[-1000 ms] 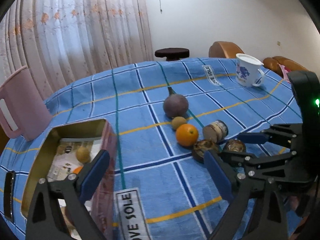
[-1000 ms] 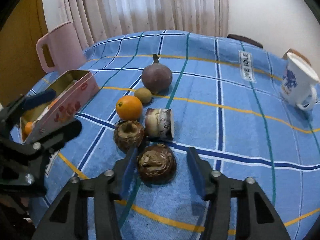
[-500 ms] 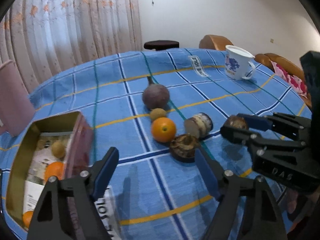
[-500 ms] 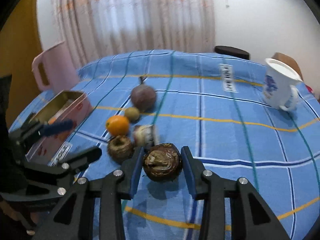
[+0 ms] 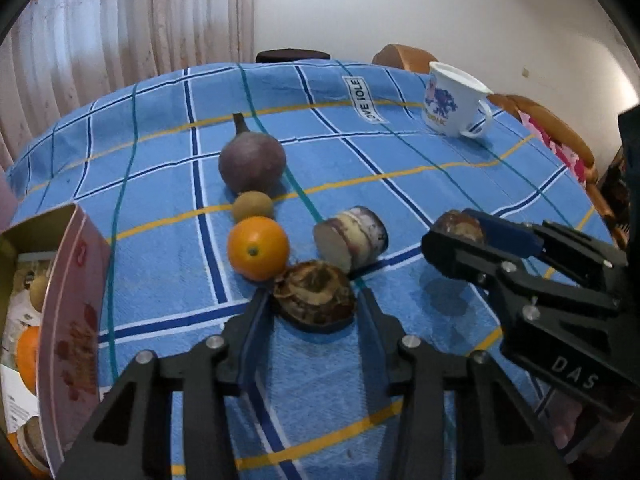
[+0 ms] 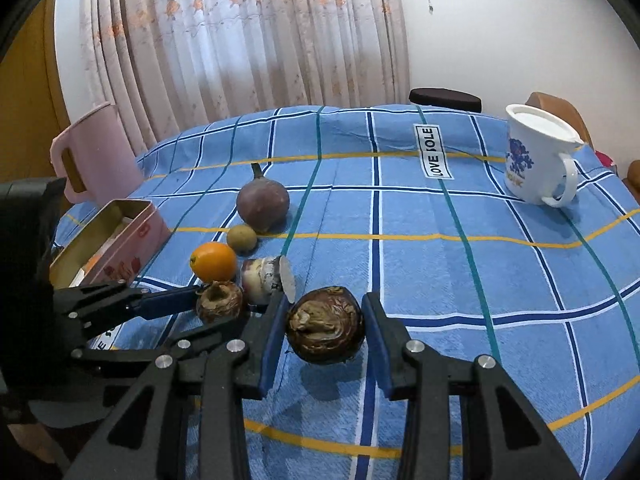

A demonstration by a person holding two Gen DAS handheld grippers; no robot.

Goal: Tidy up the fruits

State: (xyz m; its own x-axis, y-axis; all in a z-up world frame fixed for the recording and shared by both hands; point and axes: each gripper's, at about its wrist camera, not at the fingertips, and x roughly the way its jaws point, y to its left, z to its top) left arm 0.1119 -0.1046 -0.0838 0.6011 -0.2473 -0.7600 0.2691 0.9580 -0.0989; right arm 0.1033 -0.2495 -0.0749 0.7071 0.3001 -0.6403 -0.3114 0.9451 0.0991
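Both claws closed in: two brown fruits [image 6: 325, 330] [image 5: 314, 297], one orange [image 5: 258, 248].

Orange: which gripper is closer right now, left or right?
Left. The left gripper brackets a brown water chestnut that touches the orange. The right gripper holds another chestnut off the cloth, farther right.

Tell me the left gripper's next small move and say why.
Probably shut the left gripper on the brown water chestnut: its open fingers already straddle it on the blue cloth, so only the squeeze seems missing. The right gripper already holds its own brown fruit above the cloth, and the pink tin sits open at the left.
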